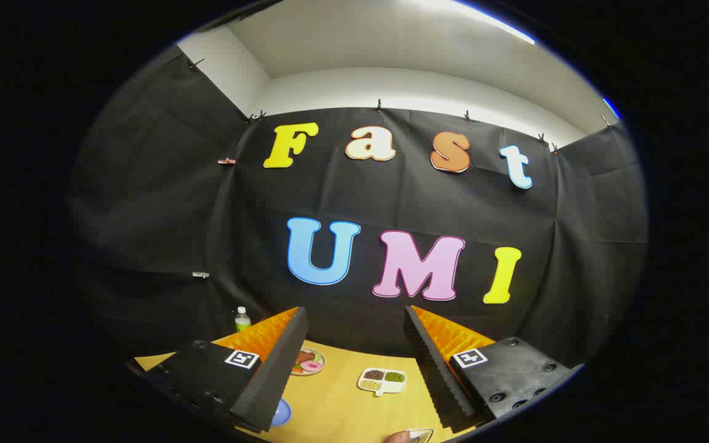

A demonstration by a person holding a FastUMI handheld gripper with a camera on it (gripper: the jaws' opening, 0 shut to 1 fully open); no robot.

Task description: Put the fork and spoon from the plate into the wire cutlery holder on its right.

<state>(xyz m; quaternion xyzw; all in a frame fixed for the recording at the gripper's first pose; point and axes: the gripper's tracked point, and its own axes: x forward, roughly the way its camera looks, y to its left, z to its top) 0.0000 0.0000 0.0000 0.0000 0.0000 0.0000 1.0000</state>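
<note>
My gripper [354, 332] is held high over the wooden table [336, 400], its fingers [280, 363] wide open with nothing between them. A blue plate [282, 413] peeks out just right of the left finger, mostly hidden by it. Between the fingers at the near edge, a small part of a wire object [421, 435] shows beside a fingertip of a person's hand [399, 437]; I cannot tell what it is. I cannot make out a fork or a spoon.
A plate of toy food [309, 362] lies beyond the left finger. A white divided dish [382, 379] with beans sits between the fingers, farther off. A small bottle [242, 320] stands at the far left by the black cloth wall.
</note>
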